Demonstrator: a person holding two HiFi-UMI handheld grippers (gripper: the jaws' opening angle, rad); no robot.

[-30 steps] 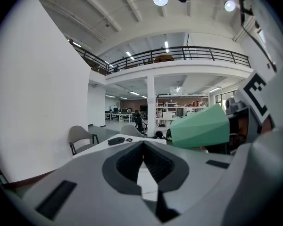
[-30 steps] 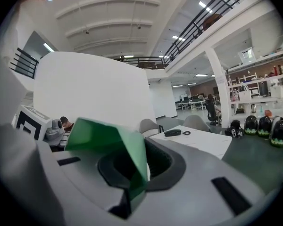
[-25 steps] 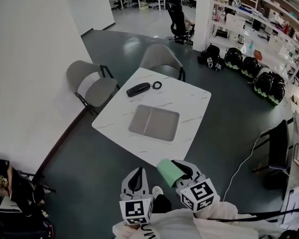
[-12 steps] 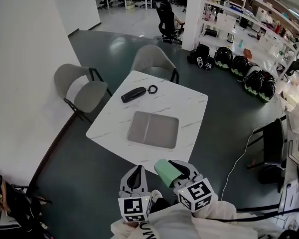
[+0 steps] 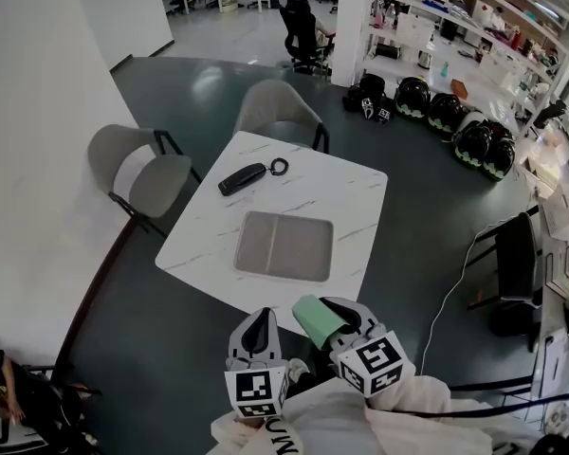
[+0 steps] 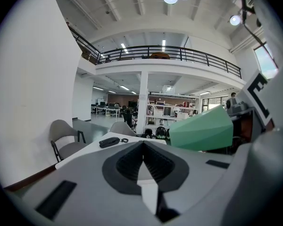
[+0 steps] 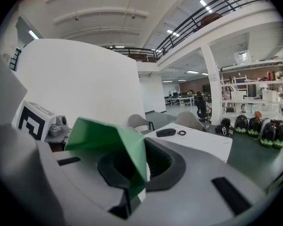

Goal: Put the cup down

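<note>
Found cup [image 5: 315, 318], green and thin-walled, clamped by its wall in right tongs [image 5: 330, 313], jaws almost together on it. Found left tongs [image 5: 262, 318] closed on nothing, just beside and left of the cup, not touching it. Noted cup tilted rather than upright, jutting left from the right jaws toward the left tongs.

Placed cup short of the counter [image 5: 346, 192]: in head view, just below its near edge, not yet over the top. Noted grey tray [image 5: 284, 246] mid-counter and a dark handset [image 5: 241, 178] at the far side, both well apart from cup.

Judged step in hand: carrying, put-down not yet begun. Judged next move: bring cup over bare counter, level it upright, lower until base rests, then part the right jaws. Advised a gentle release, given the soft wall.
</note>
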